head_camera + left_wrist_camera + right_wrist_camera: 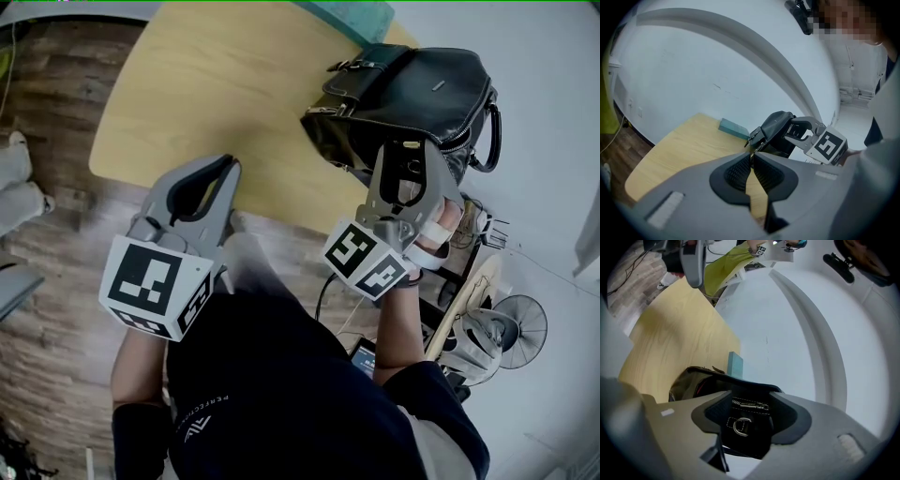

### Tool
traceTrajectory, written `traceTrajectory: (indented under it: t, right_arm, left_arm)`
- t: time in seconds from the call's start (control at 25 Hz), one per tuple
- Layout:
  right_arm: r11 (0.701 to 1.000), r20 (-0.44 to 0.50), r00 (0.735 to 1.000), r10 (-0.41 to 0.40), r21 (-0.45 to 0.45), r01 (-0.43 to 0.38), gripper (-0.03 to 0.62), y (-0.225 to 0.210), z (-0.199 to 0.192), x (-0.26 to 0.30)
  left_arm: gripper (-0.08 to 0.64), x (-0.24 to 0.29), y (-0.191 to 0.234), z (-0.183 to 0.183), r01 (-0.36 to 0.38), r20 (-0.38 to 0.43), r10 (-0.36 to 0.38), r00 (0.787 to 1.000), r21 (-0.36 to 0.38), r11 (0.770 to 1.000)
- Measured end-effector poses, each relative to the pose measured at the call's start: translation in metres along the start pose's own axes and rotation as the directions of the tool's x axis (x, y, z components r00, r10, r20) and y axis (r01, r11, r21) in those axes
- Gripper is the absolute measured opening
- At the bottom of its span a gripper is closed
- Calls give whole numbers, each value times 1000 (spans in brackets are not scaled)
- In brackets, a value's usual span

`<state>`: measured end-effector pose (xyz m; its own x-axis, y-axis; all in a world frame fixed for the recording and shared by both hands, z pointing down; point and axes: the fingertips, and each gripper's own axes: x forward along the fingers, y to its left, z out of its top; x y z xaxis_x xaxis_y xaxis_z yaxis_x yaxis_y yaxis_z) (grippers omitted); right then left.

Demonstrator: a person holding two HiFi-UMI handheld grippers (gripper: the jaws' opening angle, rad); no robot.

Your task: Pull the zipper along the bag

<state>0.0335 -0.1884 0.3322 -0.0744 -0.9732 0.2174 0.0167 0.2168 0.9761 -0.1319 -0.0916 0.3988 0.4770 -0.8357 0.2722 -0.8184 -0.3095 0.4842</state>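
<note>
My left claw (752, 157) is held over the near edge of the surface (206, 94), narrow, with nothing between its jaws. My right claw (752, 401) stands wide, straddling the end of the bag (412, 89) at the surface's right edge, pads not pressing. I judge the step to be the approach. The next move calls for finding the zipper (749, 403) pull and closing on it. Only the right gripper view shows that zipper and the D-ring (742, 426); only the head view shows the whole bag.
</note>
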Motion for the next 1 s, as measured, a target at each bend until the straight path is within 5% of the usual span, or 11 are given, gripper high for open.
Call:
traceTrajectory:
  t: [0.36,1.0]
  right_arm:
    - [1000,10,999,-31,4,31,126,-10,-2,-1]
    - [992,92,993,73,100,-82,121,-12,5,-15]
  left_arm:
    - [34,4,-1,2,4,0,-4,1000,-5,1000]
    - [31,2,-13,8,14,28,-14,1000,15,1000]
